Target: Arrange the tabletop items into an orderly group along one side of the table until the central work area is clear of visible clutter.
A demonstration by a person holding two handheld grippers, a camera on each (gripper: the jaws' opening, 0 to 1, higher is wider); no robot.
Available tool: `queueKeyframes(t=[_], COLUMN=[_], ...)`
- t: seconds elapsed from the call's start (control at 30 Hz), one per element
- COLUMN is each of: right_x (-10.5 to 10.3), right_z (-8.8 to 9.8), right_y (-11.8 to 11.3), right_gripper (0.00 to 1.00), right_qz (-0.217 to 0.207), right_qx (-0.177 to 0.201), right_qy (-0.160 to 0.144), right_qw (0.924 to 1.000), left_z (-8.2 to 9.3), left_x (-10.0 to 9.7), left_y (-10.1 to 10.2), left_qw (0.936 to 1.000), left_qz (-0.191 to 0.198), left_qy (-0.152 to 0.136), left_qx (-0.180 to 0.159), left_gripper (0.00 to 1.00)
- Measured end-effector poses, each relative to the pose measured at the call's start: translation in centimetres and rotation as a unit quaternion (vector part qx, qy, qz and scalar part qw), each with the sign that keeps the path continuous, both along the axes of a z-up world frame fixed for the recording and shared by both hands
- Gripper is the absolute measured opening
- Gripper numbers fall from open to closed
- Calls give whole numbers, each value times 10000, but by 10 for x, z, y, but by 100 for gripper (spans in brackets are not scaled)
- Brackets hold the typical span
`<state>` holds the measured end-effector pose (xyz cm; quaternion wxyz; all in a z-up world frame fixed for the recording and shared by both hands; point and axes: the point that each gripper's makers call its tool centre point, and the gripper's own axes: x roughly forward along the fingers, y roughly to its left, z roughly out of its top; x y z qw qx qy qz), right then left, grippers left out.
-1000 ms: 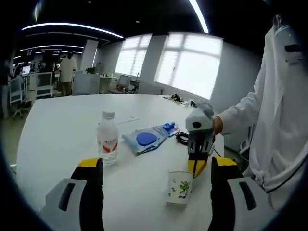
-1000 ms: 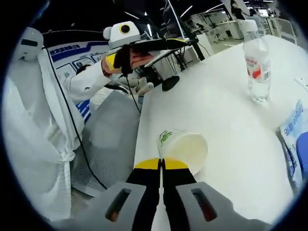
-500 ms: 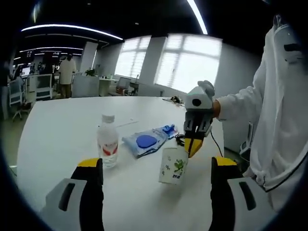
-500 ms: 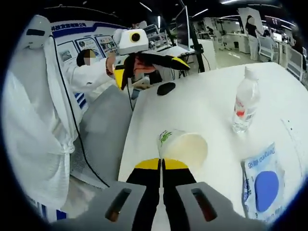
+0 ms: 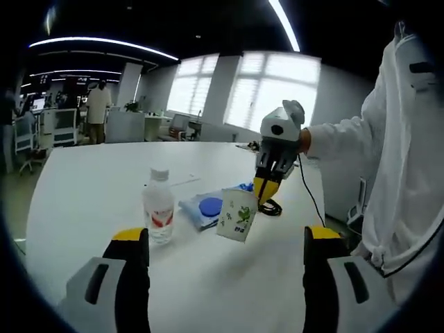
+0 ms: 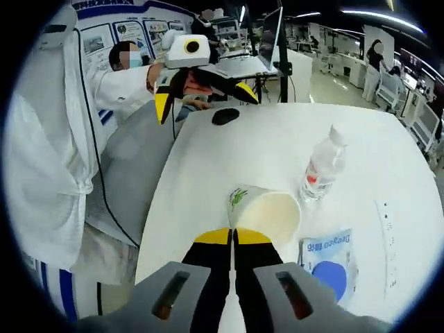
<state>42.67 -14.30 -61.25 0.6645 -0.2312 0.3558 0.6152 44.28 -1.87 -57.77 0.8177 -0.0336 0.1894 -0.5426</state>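
Left gripper view: the left gripper is seen with its yellow-tipped jaws spread wide apart, nothing between them, held above the white table. The right gripper enters from the right, held by a person in a white coat. Its jaws are pressed together on the rim of a paper cup, which is carried tilted in the air, clear of the tabletop. A green leaf print is seen on the cup's side; no wording can be read there.

On the table, a clear water bottle stands upright, white cap on, with a red-and-white label whose text is too small to read. Just beside it, toward the windows, lies a blue-and-white flat packet bearing a blue round mark. A black cable is seen behind the cup, near the table's edge.

Right gripper view: the right gripper is seen with its jaws closed on the near rim of the paper cup, the open mouth turned toward the camera and the green print at its upper left. Below it on the table are the water bottle, standing, and the packet, lying flat near the bottle; blue lettering on the packet is visible but cannot be read with certainty. The left gripper is seen beyond the table's far edge, jaws apart. A dark oval object, possibly a mouse, lies at that far end.
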Motion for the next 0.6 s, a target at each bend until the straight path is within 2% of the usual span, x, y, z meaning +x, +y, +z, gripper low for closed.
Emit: queueKeyframes(t=[0.07, 0.13, 0.23, 0.37, 0.5, 0.6], right_x=[5, 15, 23, 40, 50, 61], right_z=[3, 5, 8, 6, 6, 0], right_y=[-1, -6, -8, -18, -16, -21], right_gripper=[0, 0, 0, 0, 0, 0], right_qz=[28, 147, 237, 533, 659, 1007], right_qx=[-39, -274, -404, -921, -1082, -1540], right_qy=[-52, -317, -402, -788, -916, -1245], right_qw=[10000, 9990, 9981, 9912, 9877, 9750], left_z=[-1, -1, -1, -1, -3, -4], left_x=[0, 0, 1, 2, 1, 2], left_y=[0, 1, 2, 3, 4, 6], left_qw=[10000, 10000, 10000, 10000, 10000, 9999], left_qz=[-2, -1, 31, 55, 71, 104], left_qy=[6, 4, 6, 7, 21, 36], left_qx=[0, 7, -1, -11, -9, -47], left_gripper=[95, 95, 95, 94, 94, 94])
